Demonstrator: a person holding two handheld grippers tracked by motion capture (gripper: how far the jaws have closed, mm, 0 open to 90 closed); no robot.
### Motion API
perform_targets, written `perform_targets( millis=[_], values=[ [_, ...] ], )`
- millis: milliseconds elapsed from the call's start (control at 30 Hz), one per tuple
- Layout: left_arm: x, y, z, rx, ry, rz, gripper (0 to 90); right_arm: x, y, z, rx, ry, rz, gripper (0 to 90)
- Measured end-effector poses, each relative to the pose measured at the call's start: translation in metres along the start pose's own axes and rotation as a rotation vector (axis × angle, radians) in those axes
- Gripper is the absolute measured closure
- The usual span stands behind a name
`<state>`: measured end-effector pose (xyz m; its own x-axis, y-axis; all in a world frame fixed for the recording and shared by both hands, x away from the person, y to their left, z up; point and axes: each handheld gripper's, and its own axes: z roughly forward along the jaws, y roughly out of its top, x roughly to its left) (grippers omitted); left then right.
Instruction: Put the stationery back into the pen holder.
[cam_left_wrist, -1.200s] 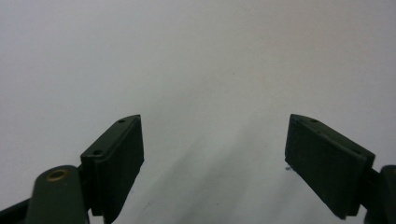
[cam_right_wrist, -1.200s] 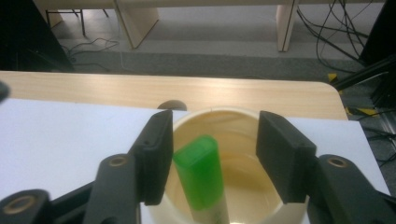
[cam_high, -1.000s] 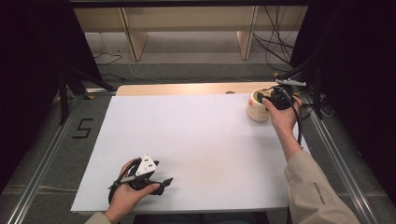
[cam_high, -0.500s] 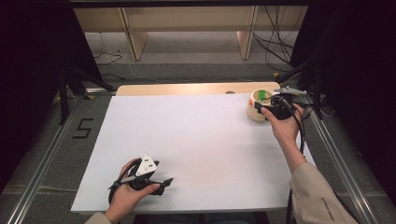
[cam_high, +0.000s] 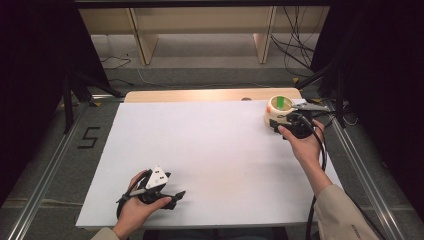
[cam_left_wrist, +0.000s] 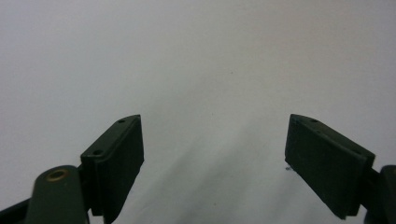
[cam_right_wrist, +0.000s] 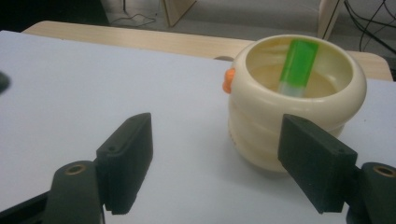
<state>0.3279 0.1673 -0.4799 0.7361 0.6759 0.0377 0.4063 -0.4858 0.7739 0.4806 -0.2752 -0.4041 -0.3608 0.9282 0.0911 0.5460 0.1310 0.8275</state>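
Cup (cam_high: 276, 111) is the thing to find: it is cream-colored and round, and it stands at the far right corner of the white surface (cam_high: 210, 150). Far to the left of the cup, near the front edge, the left tongs (cam_high: 176, 196) rest low in a hand (cam_high: 136, 212). Their jaws are spread wide with nothing between them, just white surface under them. Inside the cup leans a green stick (cam_right_wrist: 296, 65) with a clear end. An orange bump (cam_right_wrist: 229, 80) sits on the cup's side. Just beside the cup, on its near side, the right tongs (cam_right_wrist: 224, 163) are held by the other hand (cam_high: 305, 145). Their jaws are wide apart and hold nothing. One jaw is in front of the cup, and I cannot tell if it touches.
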Motion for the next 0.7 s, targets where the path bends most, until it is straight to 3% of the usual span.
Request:
perform_targets(
  millis=[700],
  values=[
    [-0.001,0.0,0.0,0.004,-0.001,0.001,19.5,0.017,-0.034,-0.018,0.047,0.083,-0.017,25.8]
  ],
)
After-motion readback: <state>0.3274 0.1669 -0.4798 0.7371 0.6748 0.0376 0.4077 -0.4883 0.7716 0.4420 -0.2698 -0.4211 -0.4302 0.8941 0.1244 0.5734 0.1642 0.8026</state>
